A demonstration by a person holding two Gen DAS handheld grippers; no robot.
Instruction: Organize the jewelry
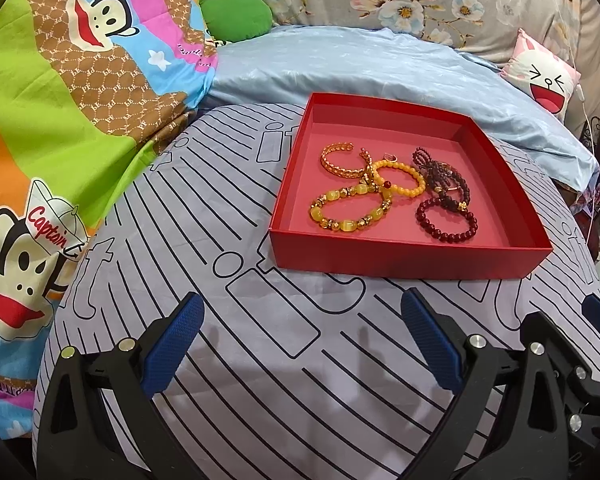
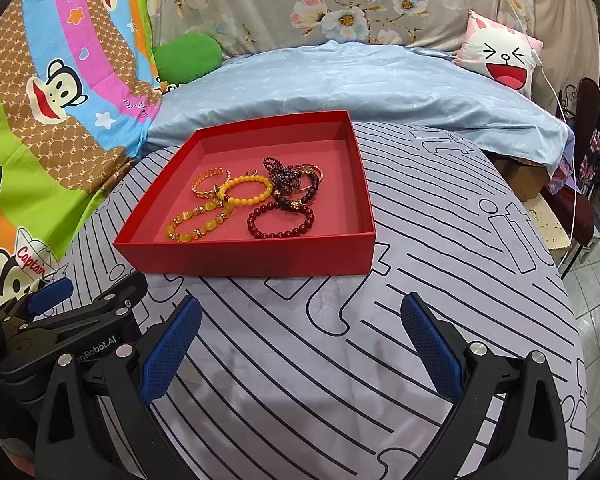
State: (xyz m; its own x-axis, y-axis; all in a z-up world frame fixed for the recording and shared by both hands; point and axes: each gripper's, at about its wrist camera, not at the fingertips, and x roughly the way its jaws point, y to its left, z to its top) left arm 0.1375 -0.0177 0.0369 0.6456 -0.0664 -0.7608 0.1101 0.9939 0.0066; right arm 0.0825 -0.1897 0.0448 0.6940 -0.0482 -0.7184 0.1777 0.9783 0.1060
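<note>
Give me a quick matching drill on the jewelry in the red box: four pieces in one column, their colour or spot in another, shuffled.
Things:
1. round-bead bracelet
2. chunky oval-bead bracelet
3. open cuff bangle
4. tangled small-bead strand

Descriptions:
A. gold metal, back left of the red box
B. dark red, nearest the front wall
C. dark purple, back right
D. translucent yellow, front left

Pairs: 1-B, 2-D, 3-A, 4-C

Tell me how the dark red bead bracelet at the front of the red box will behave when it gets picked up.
The dark red bead bracelet is a loop of separate round beads, so it will probably sag and droop rather than hold its ring shape. The glossy beads may slip between the pads. It touches the darker beaded strand behind it, so that one might drag along. It looks light.
</note>
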